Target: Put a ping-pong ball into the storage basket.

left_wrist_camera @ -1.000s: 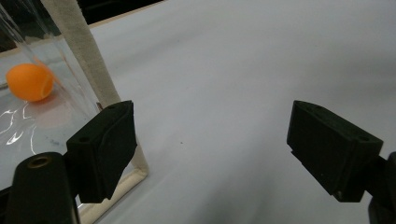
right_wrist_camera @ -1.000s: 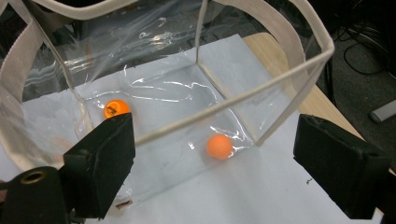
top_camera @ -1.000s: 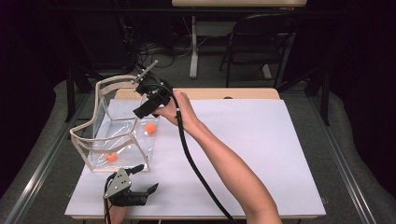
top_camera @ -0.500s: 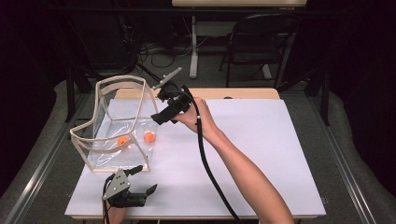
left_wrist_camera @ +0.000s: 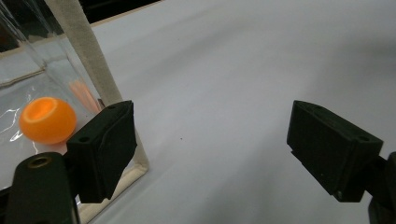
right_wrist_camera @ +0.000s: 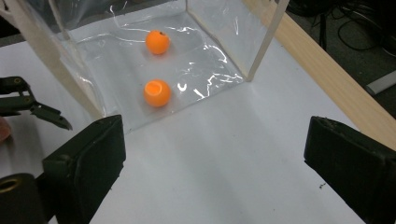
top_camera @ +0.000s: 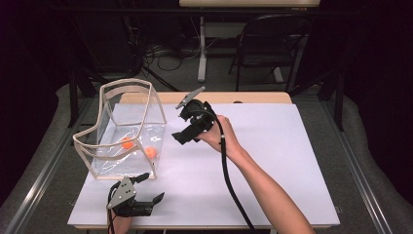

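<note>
Right tongs (top_camera: 181, 138) withdrawn beside balls' (top_camera: 127, 143) bag (top_camera: 146, 97)

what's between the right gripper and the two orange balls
The bag's clear wall, seen in the right gripper view: open right gripper outside, orange balls inside.

high: above, forward-down | tool views: near, low | shared: bag (top_camera: 124, 127)

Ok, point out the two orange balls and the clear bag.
nearer orange ball (right_wrist_camera: 157, 93), right gripper view, its middle
farther orange ball (right_wrist_camera: 158, 42), right gripper view, its middle
clear bag (top_camera: 127, 84), high view, top rim
</note>
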The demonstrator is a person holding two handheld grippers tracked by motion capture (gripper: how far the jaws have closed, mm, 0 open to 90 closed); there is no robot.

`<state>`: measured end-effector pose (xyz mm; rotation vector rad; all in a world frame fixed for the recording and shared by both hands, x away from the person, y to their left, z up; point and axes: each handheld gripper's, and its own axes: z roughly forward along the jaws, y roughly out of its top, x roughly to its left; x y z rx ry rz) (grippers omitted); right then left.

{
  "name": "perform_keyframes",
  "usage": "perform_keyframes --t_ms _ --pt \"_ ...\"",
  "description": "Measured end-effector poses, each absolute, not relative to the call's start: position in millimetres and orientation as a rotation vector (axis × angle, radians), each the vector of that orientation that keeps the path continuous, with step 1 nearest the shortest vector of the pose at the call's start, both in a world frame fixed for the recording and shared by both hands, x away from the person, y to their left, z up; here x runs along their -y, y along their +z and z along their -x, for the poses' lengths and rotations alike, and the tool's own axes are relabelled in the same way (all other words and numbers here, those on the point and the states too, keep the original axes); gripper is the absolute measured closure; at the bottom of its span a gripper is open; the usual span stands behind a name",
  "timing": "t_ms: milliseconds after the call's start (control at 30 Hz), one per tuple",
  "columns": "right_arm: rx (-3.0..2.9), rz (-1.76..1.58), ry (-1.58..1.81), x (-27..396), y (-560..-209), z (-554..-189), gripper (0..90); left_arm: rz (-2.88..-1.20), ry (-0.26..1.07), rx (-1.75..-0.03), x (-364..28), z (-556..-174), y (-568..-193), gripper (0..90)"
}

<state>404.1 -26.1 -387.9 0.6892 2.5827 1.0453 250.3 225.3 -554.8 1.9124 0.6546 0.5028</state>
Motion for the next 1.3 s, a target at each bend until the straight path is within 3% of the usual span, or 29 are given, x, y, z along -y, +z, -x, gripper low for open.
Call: perform_keyframes --t_ms 1300 --pt "-2.606 -0.758 0.970 100.4 -461.5 -351.4 4.6 -1.920 0.506 -0.655 -225.6 -250.2 -555.0 15.7"
